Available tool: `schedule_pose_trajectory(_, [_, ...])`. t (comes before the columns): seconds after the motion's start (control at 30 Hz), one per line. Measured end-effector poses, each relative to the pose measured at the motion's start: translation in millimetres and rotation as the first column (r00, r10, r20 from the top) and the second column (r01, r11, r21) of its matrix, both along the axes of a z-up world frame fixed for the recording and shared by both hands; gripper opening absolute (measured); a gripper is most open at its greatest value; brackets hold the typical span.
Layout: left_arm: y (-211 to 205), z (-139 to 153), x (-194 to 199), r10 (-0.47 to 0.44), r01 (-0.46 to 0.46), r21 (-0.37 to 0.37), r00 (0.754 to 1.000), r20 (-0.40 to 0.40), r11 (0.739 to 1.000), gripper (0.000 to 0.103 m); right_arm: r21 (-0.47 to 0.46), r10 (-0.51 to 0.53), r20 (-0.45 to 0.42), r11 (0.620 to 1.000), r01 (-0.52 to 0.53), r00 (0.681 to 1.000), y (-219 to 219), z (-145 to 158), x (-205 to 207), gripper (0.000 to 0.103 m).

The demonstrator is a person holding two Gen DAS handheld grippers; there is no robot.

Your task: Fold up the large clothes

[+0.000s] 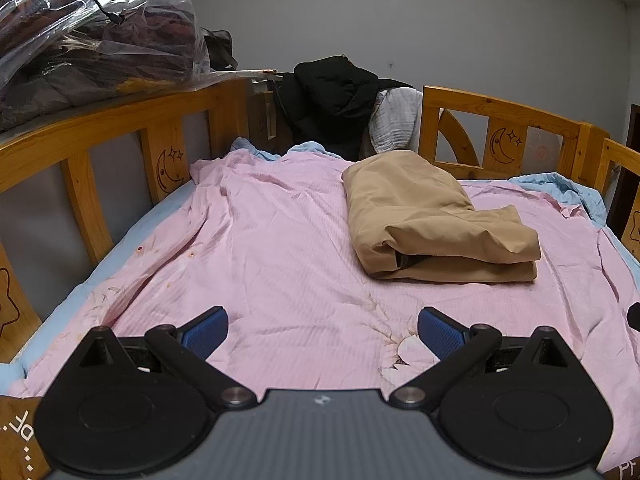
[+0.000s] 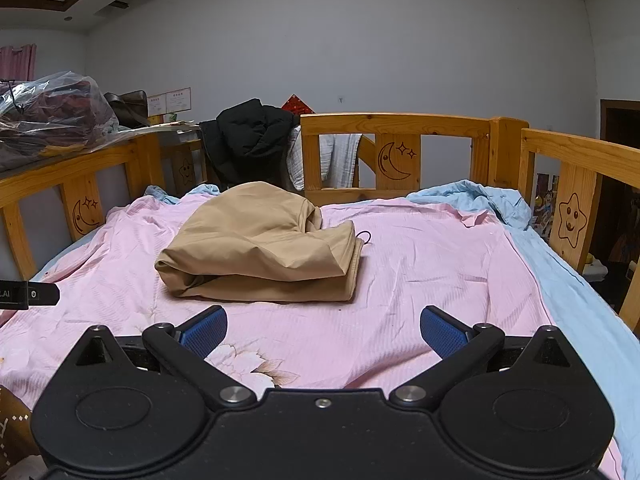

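Note:
A tan garment (image 1: pixel 432 220) lies folded in a thick bundle on the pink bedsheet (image 1: pixel 260 248), right of centre in the left wrist view. In the right wrist view the same garment (image 2: pixel 264 244) lies ahead and left of centre on the sheet (image 2: pixel 432 264). My left gripper (image 1: pixel 323 330) is open and empty, hovering over the sheet, short of the garment and to its left. My right gripper (image 2: pixel 323 330) is open and empty, just short of the garment's near edge.
A wooden bed rail (image 2: pixel 396 124) with moon and star carvings rings the bed. A black jacket (image 2: pixel 248 136) and a white cloth (image 2: pixel 340 156) hang over the far rail. A plastic bag of dark clothes (image 1: pixel 92 44) sits on a ledge at left. A blue sheet (image 2: pixel 576 292) edges the bed.

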State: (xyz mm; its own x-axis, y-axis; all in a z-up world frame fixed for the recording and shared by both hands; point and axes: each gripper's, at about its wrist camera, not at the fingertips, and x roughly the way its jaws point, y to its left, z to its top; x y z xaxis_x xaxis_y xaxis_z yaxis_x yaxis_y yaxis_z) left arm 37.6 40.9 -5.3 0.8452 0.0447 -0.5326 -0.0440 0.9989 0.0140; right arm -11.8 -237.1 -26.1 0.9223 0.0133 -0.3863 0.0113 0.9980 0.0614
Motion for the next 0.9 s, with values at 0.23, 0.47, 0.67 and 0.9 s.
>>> schedule_pose_trajectory(0.23, [0.4,-0.1,-0.4,-0.001,0.001,0.002,1.0,0.003,1.0,0.103,0.0,0.001,0.0,1.0,-0.001,1.0,-0.5,0.2,0.2,0.102])
schedule_pose_trajectory(0.47, [-1.3,-0.2,-0.1,-0.006,0.006,0.001,1.0,0.002,1.0,0.103,0.0,0.0,-0.004,1.0,0.0,1.0,-0.6,-0.3,0.3,0.102])
schedule_pose_trajectory(0.67, [-3.2,-0.5,-0.2,-0.01,0.01,0.002,1.0,0.002,1.0,0.103,0.001,-0.001,-0.005,1.0,0.001,1.0,-0.8,-1.8,0.1,0.102])
schedule_pose_trajectory(0.9, [-4.1,-0.5,-0.4,-0.008,0.008,0.0,1.0,0.002,1.0,0.103,0.001,-0.001,-0.006,1.0,0.001,1.0,-0.6,-2.6,-0.6,0.102])
